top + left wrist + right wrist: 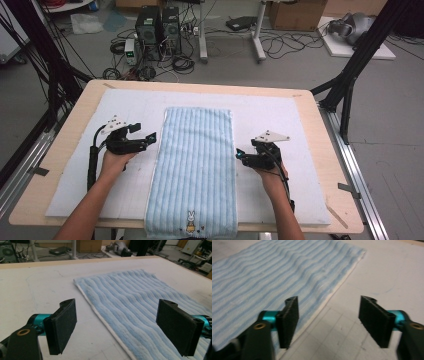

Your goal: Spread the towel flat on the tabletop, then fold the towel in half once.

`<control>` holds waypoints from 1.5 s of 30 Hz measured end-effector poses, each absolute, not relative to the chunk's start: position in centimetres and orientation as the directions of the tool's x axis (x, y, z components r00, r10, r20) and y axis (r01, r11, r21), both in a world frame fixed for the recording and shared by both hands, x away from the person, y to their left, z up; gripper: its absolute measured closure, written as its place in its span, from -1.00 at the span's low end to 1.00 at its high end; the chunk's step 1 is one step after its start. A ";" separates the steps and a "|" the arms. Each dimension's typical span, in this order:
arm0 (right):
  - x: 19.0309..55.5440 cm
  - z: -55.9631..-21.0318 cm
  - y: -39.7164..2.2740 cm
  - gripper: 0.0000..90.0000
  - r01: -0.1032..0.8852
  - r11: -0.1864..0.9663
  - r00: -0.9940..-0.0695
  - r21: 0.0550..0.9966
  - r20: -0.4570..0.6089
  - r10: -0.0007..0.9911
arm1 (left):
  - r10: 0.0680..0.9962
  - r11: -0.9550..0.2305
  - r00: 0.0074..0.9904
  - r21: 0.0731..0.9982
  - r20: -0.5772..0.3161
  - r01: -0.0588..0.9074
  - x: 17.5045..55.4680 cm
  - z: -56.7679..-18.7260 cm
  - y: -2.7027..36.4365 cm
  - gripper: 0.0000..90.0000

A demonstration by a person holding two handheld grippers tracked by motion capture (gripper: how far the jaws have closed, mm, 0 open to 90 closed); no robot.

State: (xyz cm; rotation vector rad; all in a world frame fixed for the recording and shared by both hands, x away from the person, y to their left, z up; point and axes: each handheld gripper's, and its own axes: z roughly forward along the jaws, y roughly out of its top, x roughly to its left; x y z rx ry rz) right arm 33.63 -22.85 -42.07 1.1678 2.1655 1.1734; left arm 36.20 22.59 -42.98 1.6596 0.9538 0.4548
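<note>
Blue striped towel point(194, 172) lying flat and lengthwise down the white mat point(280, 115), near end hanging over the table edge. Left gripper point(146, 134) and right gripper point(241, 155) beside its long edges, jaws wide, empty. Folding apparently not yet begun.

A white mat point(125, 165) covers the wooden table point(320, 130); computers point(157, 25) stand beyond.

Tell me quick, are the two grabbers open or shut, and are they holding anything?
Left gripper: open, holding nothing, beside the towel.
Right gripper: open, holding nothing, over the towel's edge.
</note>
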 end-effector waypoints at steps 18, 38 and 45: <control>33.6 -41.4 -25.4 -0.75 0.467 0.249 -0.502 0.849 0.022 0.865 | 0.776 -0.069 0.607 0.933 -0.173 0.354 35.8 -43.3 22.6 -0.61; 34.0 -41.5 -25.5 -0.75 0.477 0.239 -0.494 0.846 0.034 0.869 | 0.788 -0.067 0.588 0.925 -0.181 0.375 35.7 -43.7 23.0 -0.60; 34.0 -41.4 -25.3 -0.75 0.474 0.237 -0.494 0.848 0.034 0.869 | 0.789 -0.070 0.588 0.926 -0.177 0.371 35.6 -43.6 23.0 -0.60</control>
